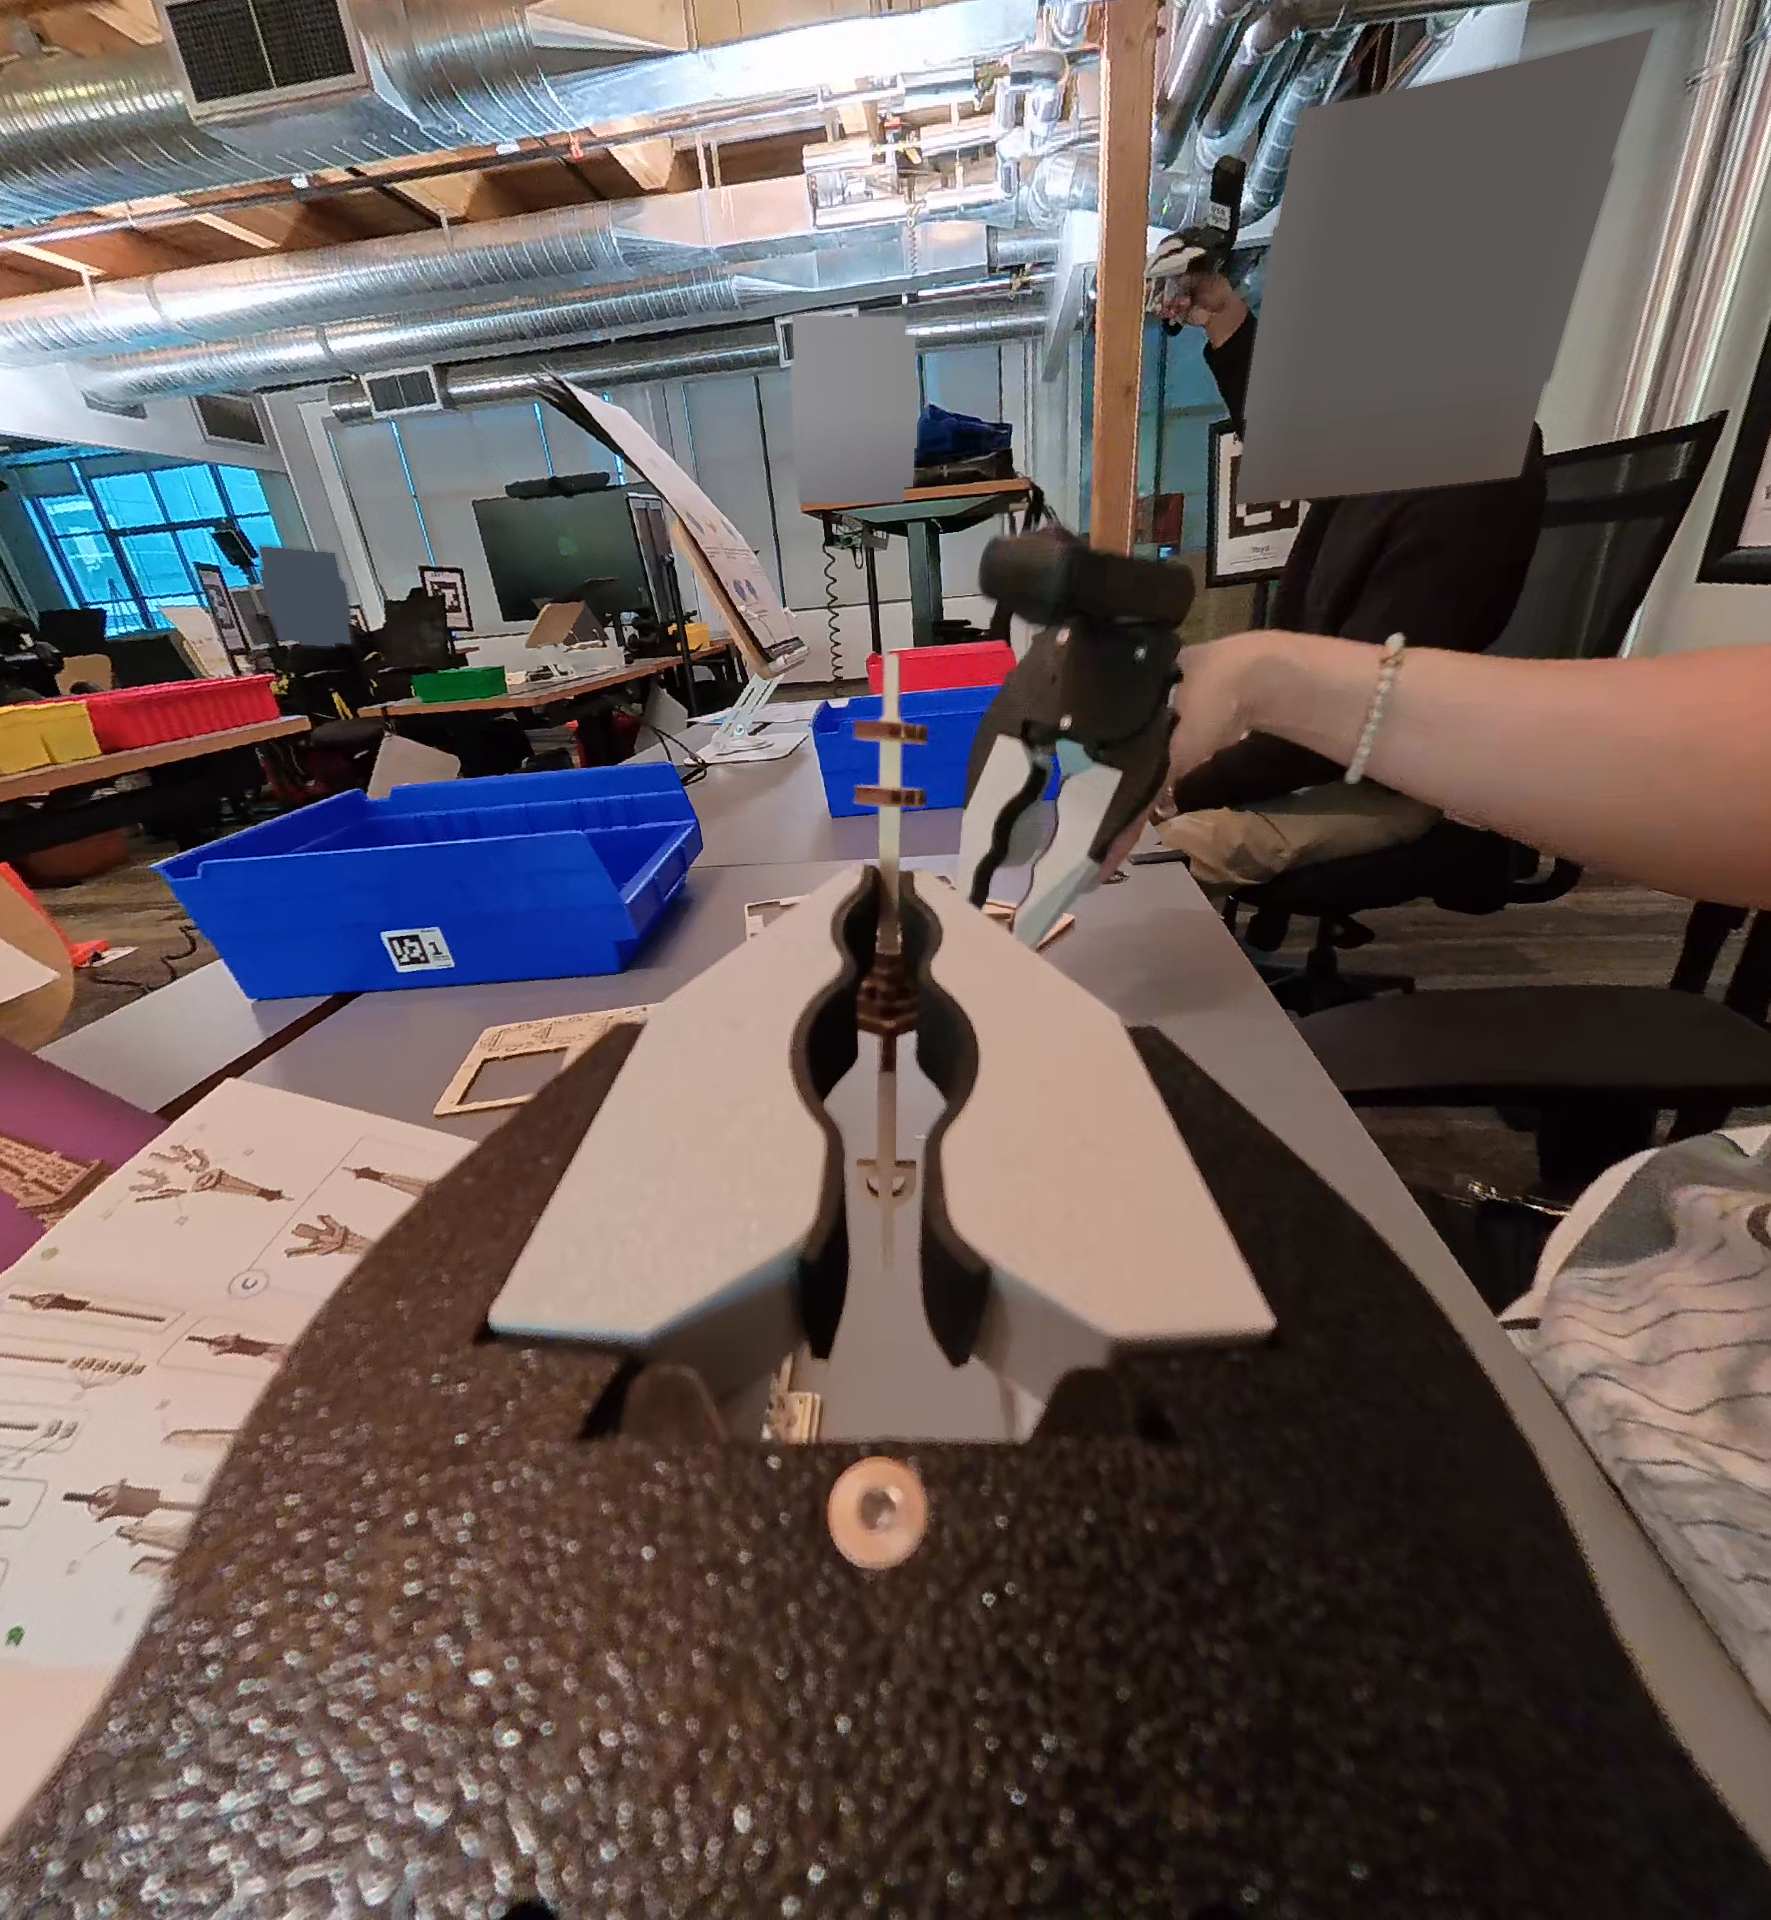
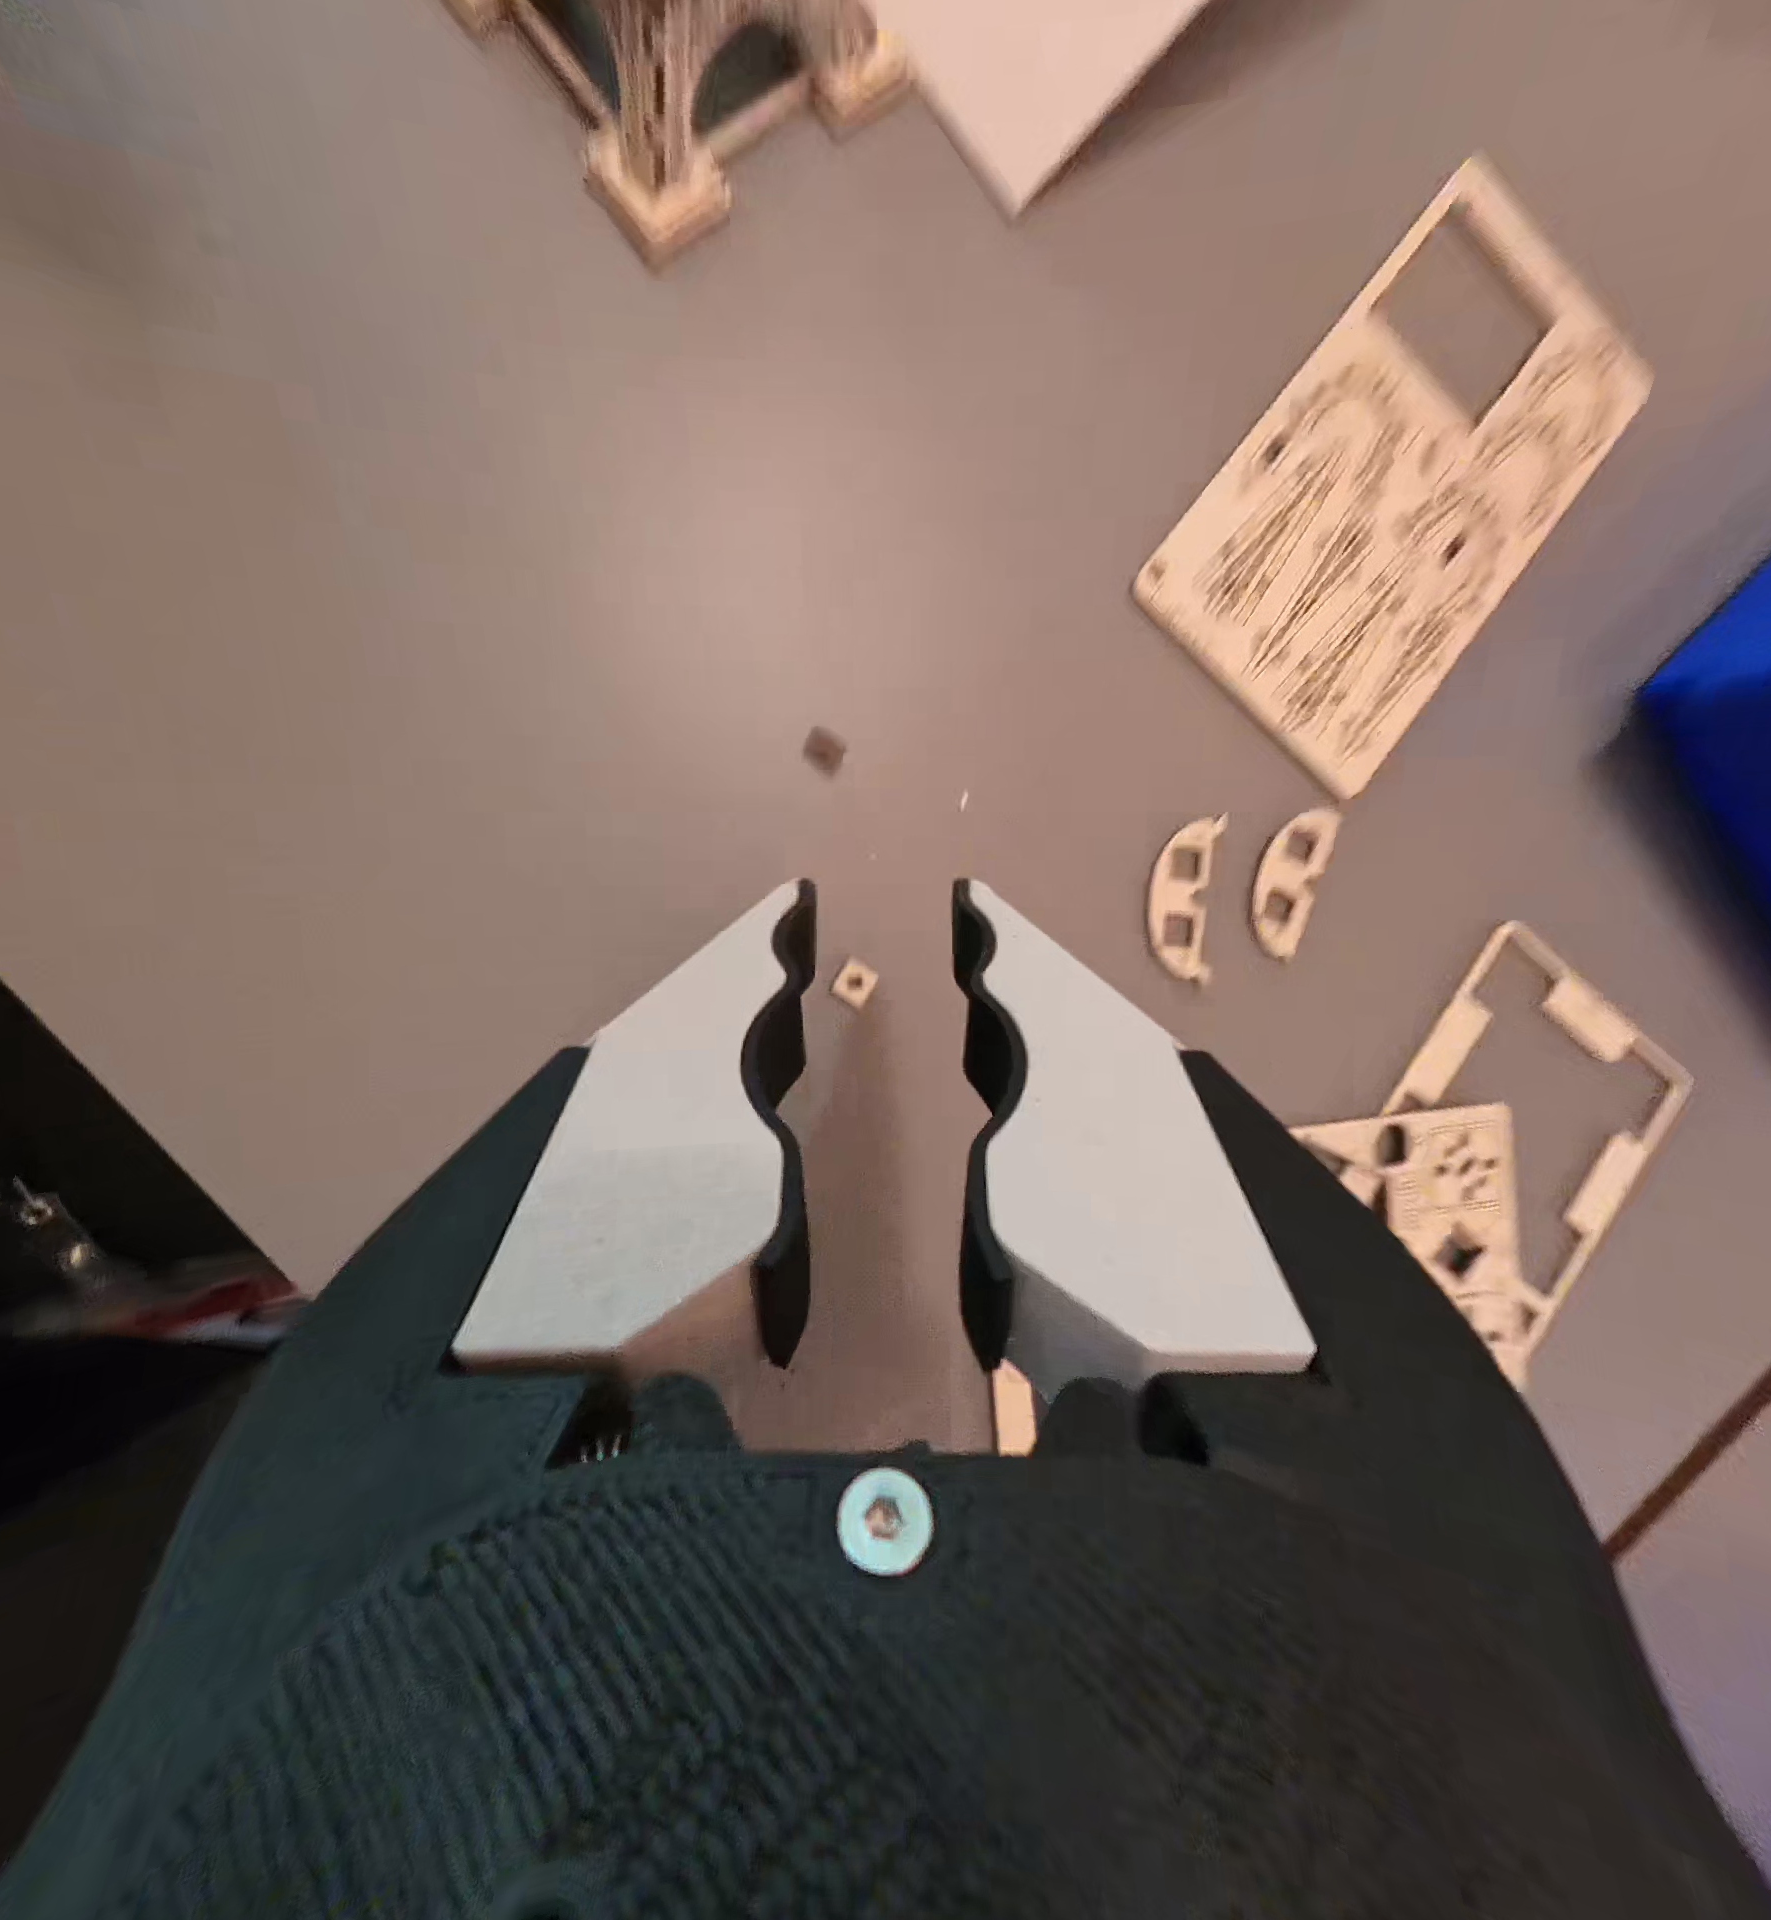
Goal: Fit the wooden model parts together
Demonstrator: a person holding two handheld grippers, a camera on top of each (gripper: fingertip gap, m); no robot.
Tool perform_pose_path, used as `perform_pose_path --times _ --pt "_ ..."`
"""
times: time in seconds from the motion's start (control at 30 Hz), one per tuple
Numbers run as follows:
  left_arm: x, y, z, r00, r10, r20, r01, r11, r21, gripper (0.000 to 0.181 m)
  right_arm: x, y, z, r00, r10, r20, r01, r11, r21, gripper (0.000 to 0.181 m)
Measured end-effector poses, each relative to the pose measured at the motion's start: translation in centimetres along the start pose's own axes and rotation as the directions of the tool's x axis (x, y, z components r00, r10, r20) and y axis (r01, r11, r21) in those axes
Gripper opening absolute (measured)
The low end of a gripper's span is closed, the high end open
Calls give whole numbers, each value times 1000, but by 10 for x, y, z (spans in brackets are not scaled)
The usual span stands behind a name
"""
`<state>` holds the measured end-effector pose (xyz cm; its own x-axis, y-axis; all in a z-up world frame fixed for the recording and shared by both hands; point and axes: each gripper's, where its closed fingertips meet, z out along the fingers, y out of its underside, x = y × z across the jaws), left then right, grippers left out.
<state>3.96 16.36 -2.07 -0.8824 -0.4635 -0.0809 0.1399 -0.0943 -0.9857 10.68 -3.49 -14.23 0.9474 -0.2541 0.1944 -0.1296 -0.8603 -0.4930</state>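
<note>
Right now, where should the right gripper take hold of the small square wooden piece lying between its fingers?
Probably by two opposite outer edges, coming straight down: the small square piece lies flat on the table, its centre is a hole, and the open right gripper already hangs over it.

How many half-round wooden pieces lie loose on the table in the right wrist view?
2: a left piece and a right piece, side by side, right of the open jaws. Others may be hidden.
</note>
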Motion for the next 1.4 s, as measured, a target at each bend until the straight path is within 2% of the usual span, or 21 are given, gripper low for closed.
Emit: perform_pose_path --times 0.1,0.23,0.4,0.57,0.93,1.0,1.07,1.17,1.27,1.4 --pt "3 3 3 1000 1 -13 -2 1000 -15 0 -4 25 16 998 23 52 -19 997 -77 25" --pt "4 5 3 1000 11 -16 -12 999 -31 0 -7 47 29 996 -25 89 42 981 -191 23" --pt "3 6 2 1000 -3 -16 3 1000 -28 0 -7 41 33 992 -52 116 70 986 -150 19" --pt "7 7 4 999 -3 -33 2 1000 -31 0 -11 45 34 985 -37 171 68 982 -178 11" --pt "5 6 2 1000 -8 -29 7 1000 -26 0 -11 42 34 980 -84 179 114 980 -165 9" --pt "5 7 2 999 -10 -33 9 999 -35 0 -10 25 32 986 -84 146 99 989 -105 9" --pt "5 10 3 999 -12 -35 10 999 -53 0 -13 -9 22 988 -97 118 98 995 3 9" --pt "7 13 4 999 -24 -46 21 998 -62 0 -35 -84 -11 974 -207 96 187 965 185 9" --pt "11 16 7 998 -19 -61 15 997 -78 0 -62 -155 -49 941 -333 66 293 895 337 10" --pt "15 16 11 998 15 -69 -21 996 -91 0 -84 -199 -72 906 -418 69 360 846 393 9"
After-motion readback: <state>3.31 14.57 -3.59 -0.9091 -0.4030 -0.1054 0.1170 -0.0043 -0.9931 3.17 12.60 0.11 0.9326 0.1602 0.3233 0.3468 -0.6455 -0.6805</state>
